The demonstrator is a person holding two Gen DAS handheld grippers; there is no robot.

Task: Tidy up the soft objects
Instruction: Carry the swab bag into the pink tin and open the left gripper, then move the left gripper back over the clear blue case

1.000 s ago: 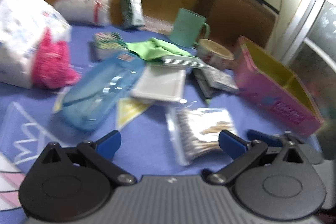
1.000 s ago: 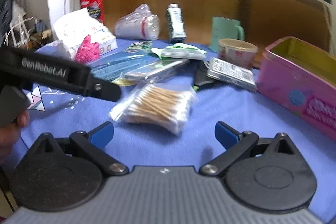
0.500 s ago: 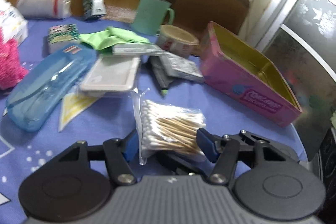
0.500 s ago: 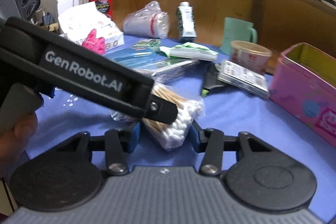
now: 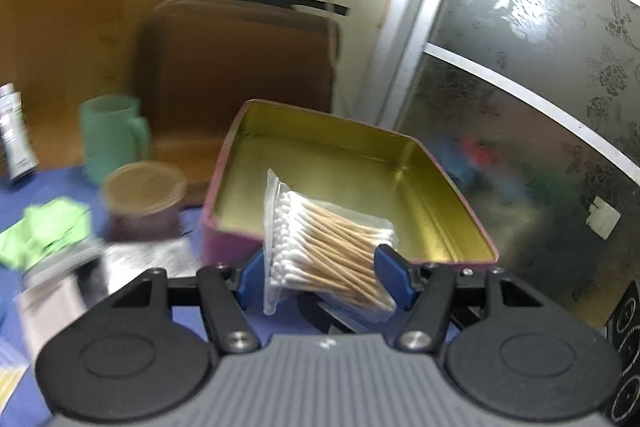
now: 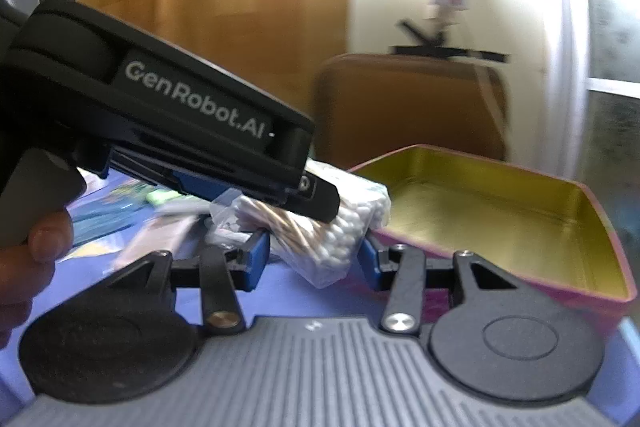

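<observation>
Between both tools' pads, cotton-swab bag point(image 5: 332, 247).

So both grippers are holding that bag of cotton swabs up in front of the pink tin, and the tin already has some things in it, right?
Not quite: the pink tin is empty, as the left wrist view shows. Both the left gripper and right gripper do grip the bag of cotton swabs before it.

1 swab pack point(image 5: 328, 247), 1 tin point(image 5: 440, 187), 1 mug point(image 5: 110, 135), 1 cup point(image 5: 142, 203).

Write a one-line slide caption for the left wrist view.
Left tongs shut on a bag of cotton swabs, raised before an open pink tin.
</observation>
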